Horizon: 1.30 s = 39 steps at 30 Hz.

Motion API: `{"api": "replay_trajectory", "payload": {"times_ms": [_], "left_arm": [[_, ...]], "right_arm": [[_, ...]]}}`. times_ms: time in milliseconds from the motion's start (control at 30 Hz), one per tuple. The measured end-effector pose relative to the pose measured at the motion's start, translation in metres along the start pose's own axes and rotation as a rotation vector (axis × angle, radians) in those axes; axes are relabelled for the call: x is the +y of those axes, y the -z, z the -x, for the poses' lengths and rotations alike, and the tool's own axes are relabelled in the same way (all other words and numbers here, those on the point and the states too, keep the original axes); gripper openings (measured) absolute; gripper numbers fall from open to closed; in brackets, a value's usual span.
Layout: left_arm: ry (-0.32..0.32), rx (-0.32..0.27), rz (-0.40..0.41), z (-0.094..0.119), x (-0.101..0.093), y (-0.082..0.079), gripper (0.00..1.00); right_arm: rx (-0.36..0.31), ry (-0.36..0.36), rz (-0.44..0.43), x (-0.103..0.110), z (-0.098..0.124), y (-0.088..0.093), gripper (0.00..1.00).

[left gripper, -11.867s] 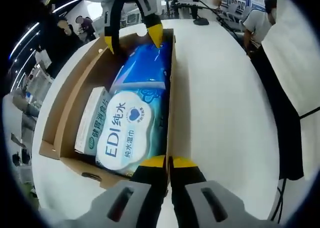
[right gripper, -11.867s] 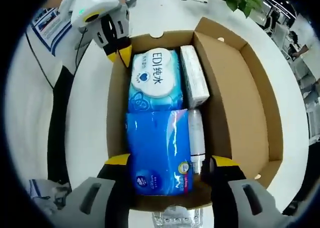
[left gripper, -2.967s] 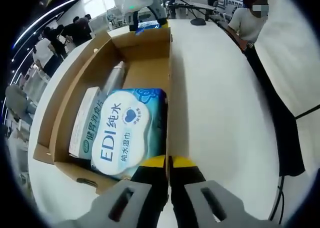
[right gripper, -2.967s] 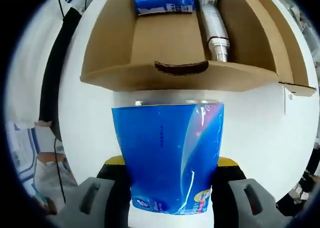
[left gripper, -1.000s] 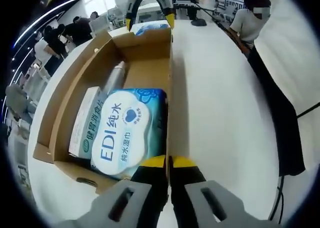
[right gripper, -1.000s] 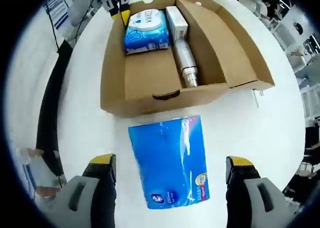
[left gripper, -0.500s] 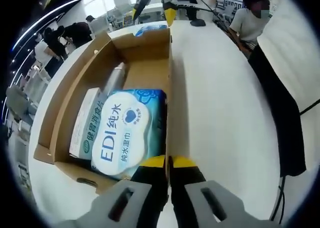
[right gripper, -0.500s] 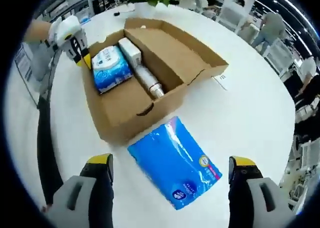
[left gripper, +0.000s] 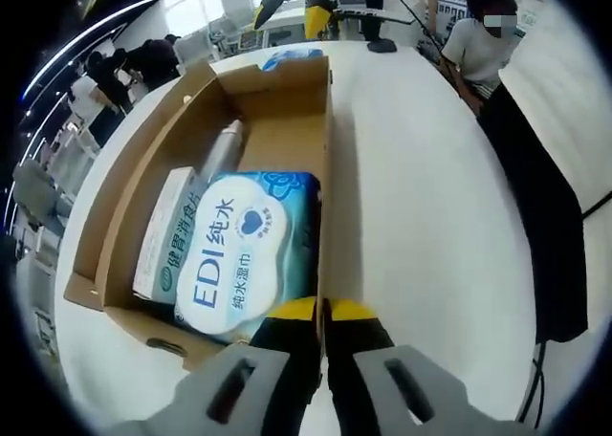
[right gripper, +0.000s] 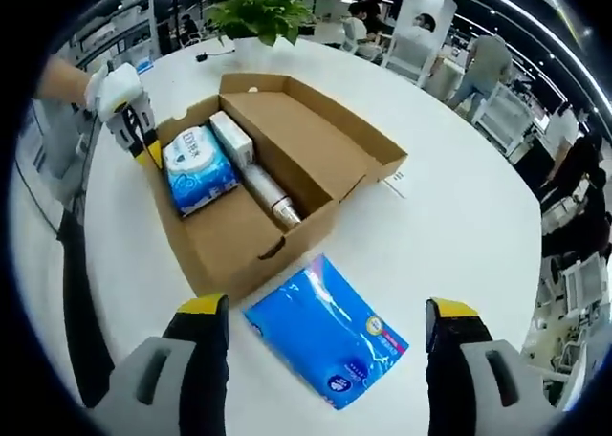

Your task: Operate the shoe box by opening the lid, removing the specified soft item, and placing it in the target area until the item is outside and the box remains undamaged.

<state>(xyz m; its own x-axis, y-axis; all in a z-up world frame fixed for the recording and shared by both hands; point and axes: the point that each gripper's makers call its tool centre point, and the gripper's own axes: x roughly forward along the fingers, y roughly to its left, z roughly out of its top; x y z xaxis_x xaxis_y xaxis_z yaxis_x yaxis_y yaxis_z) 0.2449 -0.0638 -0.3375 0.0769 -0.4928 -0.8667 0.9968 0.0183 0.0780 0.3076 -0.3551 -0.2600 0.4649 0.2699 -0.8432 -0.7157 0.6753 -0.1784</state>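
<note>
My right gripper (right gripper: 320, 321) hangs above the white table (right gripper: 459, 216) with its jaws wide apart and nothing between them. Just below lies the blue soft pack (right gripper: 327, 333), flat on the table outside the shoe box (right gripper: 287, 144), close to its near end wall. My left gripper (left gripper: 319, 310) has its yellow tips pressed together on the box's near corner — against the side wall beside the EDI wet-wipes pack (left gripper: 239, 254). Inside the box, past that pack, lie a white carton (left gripper: 172, 230) and a silver bottle (left gripper: 218, 152); the lid stands open. A potted plant (right gripper: 258, 15) sits on the far table edge.
</note>
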Motion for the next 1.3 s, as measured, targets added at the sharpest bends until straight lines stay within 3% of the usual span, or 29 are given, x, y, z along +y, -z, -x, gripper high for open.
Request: {"api": "replay_trajectory", "payload": {"times_ms": [167,367,633,733,767,800,933,1033,1067,1200,1300], "left_arm": [[0.008,-0.002,0.002,0.001,0.0,-0.001,0.0],[0.008,-0.001,0.002,0.0,0.001,-0.001,0.0],[0.011,0.0,0.006,0.001,0.0,-0.001,0.0],[0.006,0.001,0.006,0.0,0.0,-0.001,0.0],[0.005,0.001,0.008,0.0,0.0,-0.001,0.0],[0.004,0.002,0.012,0.0,0.0,-0.001,0.0],[0.014,0.002,0.01,0.0,0.001,-0.001,0.0],[0.021,0.002,0.006,0.0,0.001,-0.001,0.0],[0.018,0.002,0.005,0.0,0.0,-0.001,0.0],[0.011,0.004,0.006,0.0,0.001,0.0,0.0],[0.013,0.005,0.013,0.0,0.001,0.0,0.0]], "right_arm": [[-0.028,-0.005,0.052,0.004,-0.003,-0.017,0.81],[-0.051,-0.058,0.066,0.013,-0.001,-0.037,0.54],[-0.068,-0.057,0.159,0.007,0.004,-0.053,0.44],[-0.071,-0.013,0.303,0.001,0.005,-0.06,0.32],[-0.059,-0.031,0.302,0.005,0.005,-0.058,0.27],[-0.071,-0.039,0.297,0.009,0.003,-0.06,0.26],[-0.053,-0.061,0.319,0.016,-0.002,-0.059,0.4],[-0.081,-0.045,0.362,0.02,-0.006,-0.068,0.37],[-0.081,-0.034,0.42,0.019,-0.007,-0.072,0.36],[-0.078,-0.056,0.38,0.025,-0.015,-0.078,0.36],[-0.045,-0.08,0.383,0.033,-0.023,-0.076,0.29]]}}
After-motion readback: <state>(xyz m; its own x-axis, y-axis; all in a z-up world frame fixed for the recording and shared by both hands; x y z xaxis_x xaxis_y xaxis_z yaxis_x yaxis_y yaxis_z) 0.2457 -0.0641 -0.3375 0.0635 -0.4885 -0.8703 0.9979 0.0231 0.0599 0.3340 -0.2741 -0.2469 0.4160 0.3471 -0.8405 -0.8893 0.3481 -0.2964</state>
